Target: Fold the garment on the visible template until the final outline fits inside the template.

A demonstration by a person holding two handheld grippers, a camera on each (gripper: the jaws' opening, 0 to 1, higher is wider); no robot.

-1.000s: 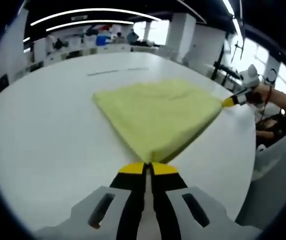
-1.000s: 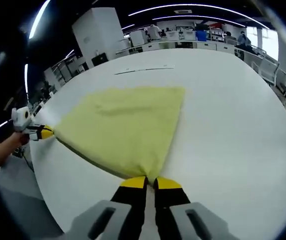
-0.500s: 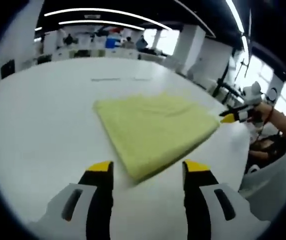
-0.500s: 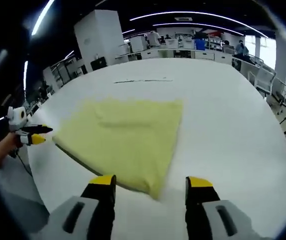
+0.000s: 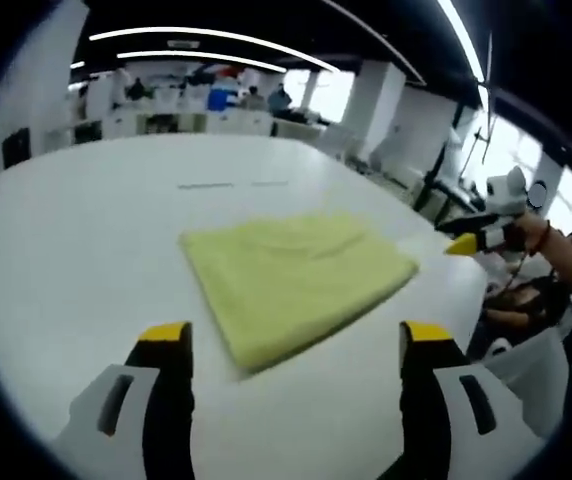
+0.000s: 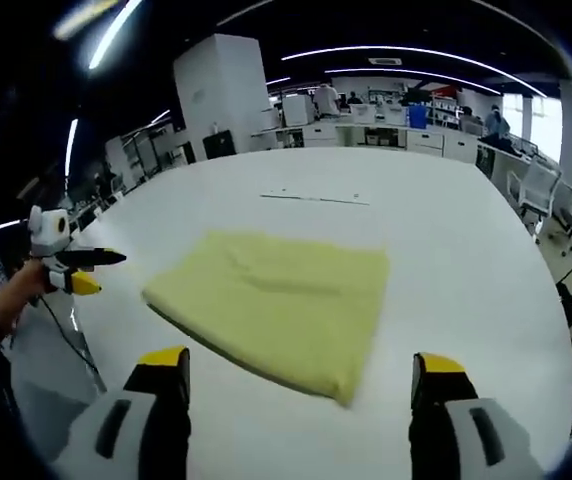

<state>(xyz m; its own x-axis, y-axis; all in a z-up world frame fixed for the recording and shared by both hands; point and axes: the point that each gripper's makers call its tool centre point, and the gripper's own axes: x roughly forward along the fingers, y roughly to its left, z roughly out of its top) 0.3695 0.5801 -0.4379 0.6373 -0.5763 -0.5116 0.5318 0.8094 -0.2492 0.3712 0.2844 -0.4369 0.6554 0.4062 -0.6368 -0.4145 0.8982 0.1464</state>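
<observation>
A folded yellow garment (image 5: 291, 280) lies flat on the white table (image 5: 76, 240), also seen as the yellow garment (image 6: 278, 305) in the right gripper view. My left gripper (image 5: 294, 335) is open, its yellow-tipped jaws spread wide just short of the garment's near corner. My right gripper (image 6: 301, 360) is open too, held back from the garment's near edge. The right gripper (image 5: 471, 240) shows at the right of the left gripper view, and the left gripper (image 6: 84, 272) at the left of the right gripper view, both clear of the cloth. A thin template line (image 6: 316, 199) marks the table beyond the garment.
The white table (image 6: 466, 270) stretches wide around the garment. Desks, chairs and people stand far behind (image 5: 206, 95). A person's hand (image 5: 546, 240) holds the right gripper past the table's edge.
Both grippers let go of the garment's corners, opened wide and drew back. The garment dropped flat on the table.
</observation>
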